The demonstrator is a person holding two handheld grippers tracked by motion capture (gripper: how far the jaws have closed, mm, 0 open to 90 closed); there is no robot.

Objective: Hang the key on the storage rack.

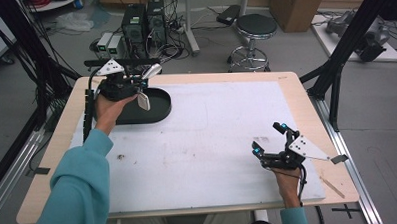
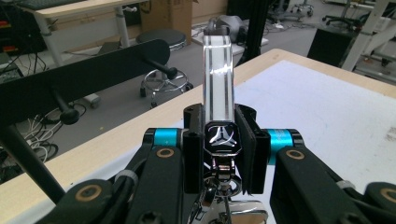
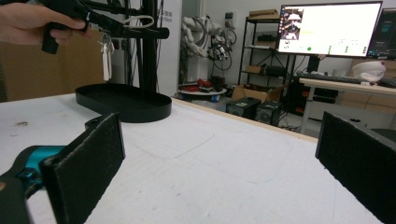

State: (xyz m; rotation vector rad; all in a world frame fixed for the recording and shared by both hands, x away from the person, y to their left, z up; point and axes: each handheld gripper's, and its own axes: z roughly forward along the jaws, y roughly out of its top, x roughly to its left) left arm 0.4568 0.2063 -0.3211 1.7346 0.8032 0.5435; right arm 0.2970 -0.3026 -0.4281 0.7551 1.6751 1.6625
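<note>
**Key ring held above black tray as second gripper waits open**

At the near right of the white mat [image 1: 207, 141], the right gripper [image 1: 270, 138] rests low in the person's hand, its two padded jaws spread wide with nothing between them. A small dark smudge [image 1: 121, 156] marks the mat towards the near left.

Farther back on the left, the left gripper [image 2: 219, 144] clamps a shiny metal key ring [image 2: 218, 79], its jaws pressed against both sides of the strap. A metal tag [image 1: 143, 101] dangles from the ring over the black oval tray [image 1: 159, 111], apart from it. The gripper's body hides the ring's lower end, and what hangs there is hard to make out.

Beyond the table's far edge stand a round stool [image 1: 253, 27] and computer boxes [image 1: 143, 21] amid tangled cables.
</note>
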